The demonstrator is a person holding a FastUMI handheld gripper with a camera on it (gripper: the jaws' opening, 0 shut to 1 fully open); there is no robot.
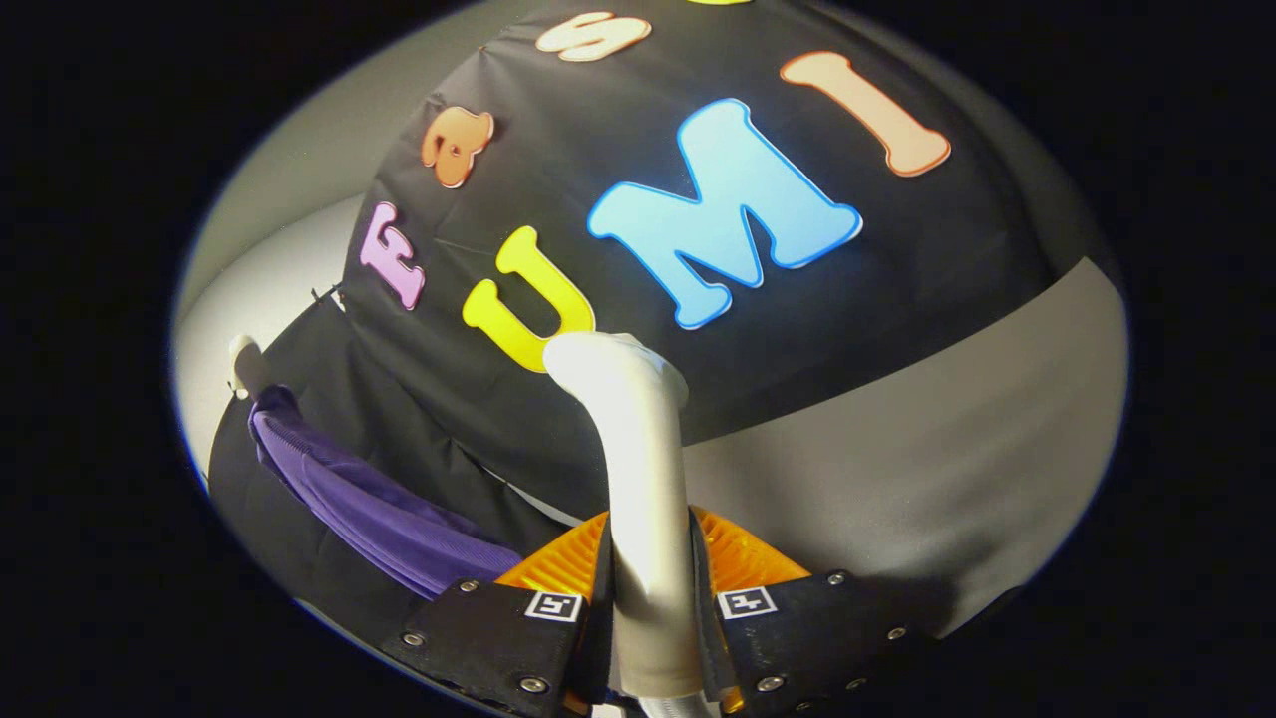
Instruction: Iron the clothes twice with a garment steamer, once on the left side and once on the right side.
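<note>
My gripper (650,558) is shut on the white handle of the garment steamer (638,469), which rises between the fingers and bends at its head just ahead of them. A purple garment (369,504) hangs off to the left of the fingers, seen edge-on, with a white hanger end (242,354) above it. The steamer head is apart from the garment, to its right.
The booth's black cloth wall (698,299) stands behind the steamer and wraps around behind the garment. A grey surface (947,419) stretches to the right of the fingers. A pale wall (289,199) shows beyond the cloth on the left.
</note>
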